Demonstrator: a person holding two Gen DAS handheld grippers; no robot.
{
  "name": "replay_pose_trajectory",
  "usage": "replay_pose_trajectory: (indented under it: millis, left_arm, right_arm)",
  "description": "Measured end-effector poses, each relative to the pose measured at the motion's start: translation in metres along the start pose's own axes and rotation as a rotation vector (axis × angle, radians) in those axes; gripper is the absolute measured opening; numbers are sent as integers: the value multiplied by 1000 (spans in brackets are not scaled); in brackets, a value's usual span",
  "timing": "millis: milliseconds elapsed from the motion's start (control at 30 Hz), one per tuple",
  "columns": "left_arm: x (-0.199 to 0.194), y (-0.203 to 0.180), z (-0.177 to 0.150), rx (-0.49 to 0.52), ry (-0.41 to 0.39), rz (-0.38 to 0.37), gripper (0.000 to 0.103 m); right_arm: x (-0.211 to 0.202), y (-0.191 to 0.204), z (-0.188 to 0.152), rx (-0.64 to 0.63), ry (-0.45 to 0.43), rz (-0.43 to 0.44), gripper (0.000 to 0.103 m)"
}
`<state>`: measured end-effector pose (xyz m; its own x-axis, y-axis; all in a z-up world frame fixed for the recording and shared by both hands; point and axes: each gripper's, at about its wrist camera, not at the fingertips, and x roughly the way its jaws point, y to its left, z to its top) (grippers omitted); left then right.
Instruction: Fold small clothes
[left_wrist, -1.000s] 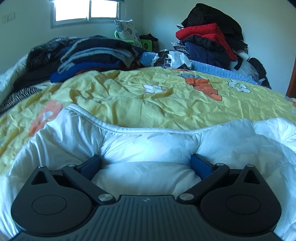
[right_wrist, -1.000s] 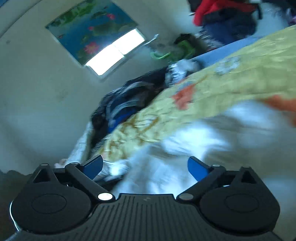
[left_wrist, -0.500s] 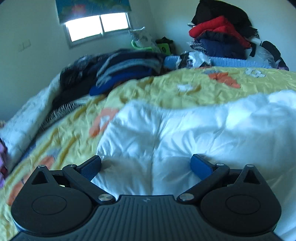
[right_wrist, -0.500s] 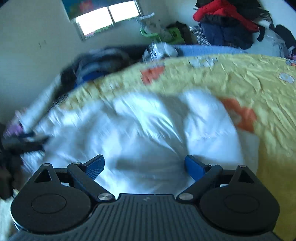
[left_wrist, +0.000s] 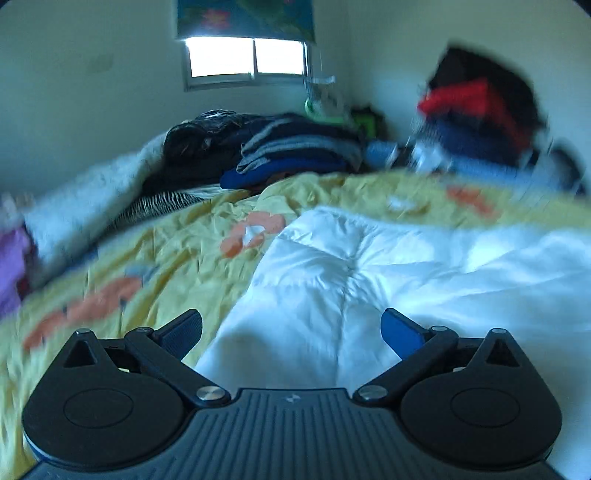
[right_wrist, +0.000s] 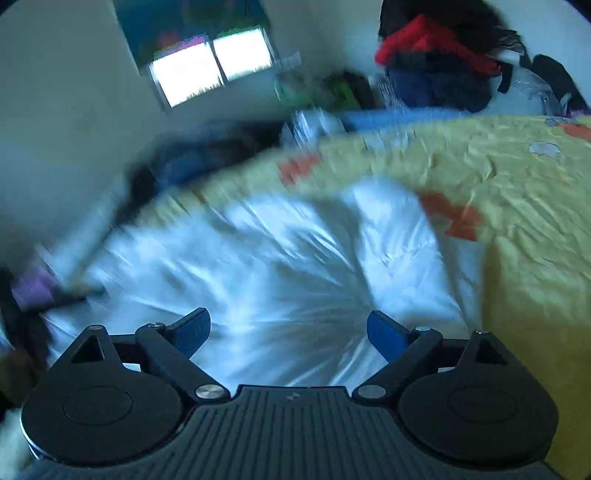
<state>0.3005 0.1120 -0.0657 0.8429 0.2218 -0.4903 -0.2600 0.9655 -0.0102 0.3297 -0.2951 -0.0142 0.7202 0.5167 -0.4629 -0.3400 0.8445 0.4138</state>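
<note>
A white puffy quilted garment (left_wrist: 369, 273) lies spread on the yellow flowered bedcover (left_wrist: 155, 258). My left gripper (left_wrist: 291, 332) is open and empty, just above the garment's near left edge. In the right wrist view the same white garment (right_wrist: 280, 266) fills the middle, blurred by motion. My right gripper (right_wrist: 288, 330) is open and empty above its near part.
A stack of dark folded clothes (left_wrist: 295, 151) lies at the far side of the bed. A pile of red, black and blue clothes (left_wrist: 476, 114) stands at the back right. A white fluffy blanket (left_wrist: 85, 206) and purple cloth (left_wrist: 11, 266) lie at the left.
Both grippers have drawn back and swung over the white garment, staying open. The left view now shows the garment's left edge and more bedcover. The right view is still blurred by motion.
</note>
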Motion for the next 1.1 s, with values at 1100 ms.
replay_pose_trajectory:
  millis: [1100]
  left_arm:
    - [-52,113,-59,-831,232,-173,103]
  right_arm:
    - [-118,134,-93,-558,-210,-1,103]
